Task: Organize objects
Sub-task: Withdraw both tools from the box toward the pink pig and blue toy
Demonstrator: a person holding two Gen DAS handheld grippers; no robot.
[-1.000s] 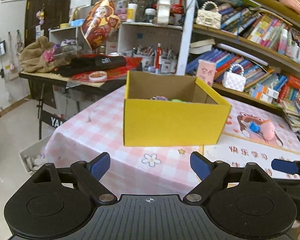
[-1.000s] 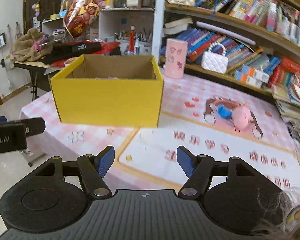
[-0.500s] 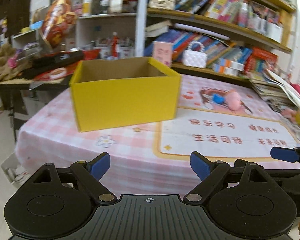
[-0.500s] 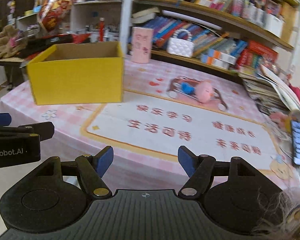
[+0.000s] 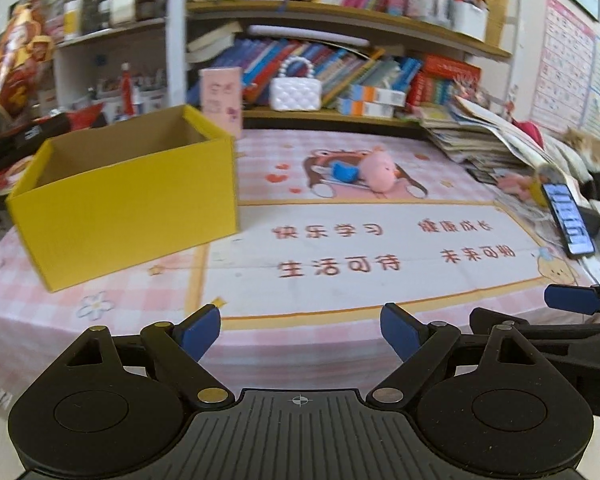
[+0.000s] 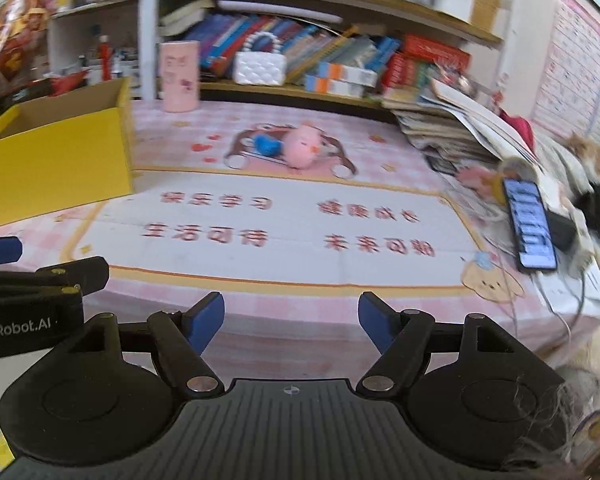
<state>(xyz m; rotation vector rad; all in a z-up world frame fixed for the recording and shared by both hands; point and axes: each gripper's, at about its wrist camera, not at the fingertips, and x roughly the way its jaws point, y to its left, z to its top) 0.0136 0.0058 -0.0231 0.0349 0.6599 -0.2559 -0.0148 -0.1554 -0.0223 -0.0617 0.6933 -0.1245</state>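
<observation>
Left gripper [image 5: 300, 330] jaws wide and empty, right gripper [image 6: 291, 319] jaws opening, empty, above the bench [image 5: 340, 280] near the yellow box [image 5: 132, 208]

Cluttered home study: crammed bookshelves [image 5: 340, 60], pink cartoon tablecloth [image 5: 340, 248].

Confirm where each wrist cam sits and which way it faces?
Left wrist: on the left gripper, open, facing the table; the right gripper's fingertip shows at right.
Right wrist: on the right gripper, jaws opening, empty; the left gripper's fingers at left.
Shared: yellow box, pink plush toy, phone.
</observation>
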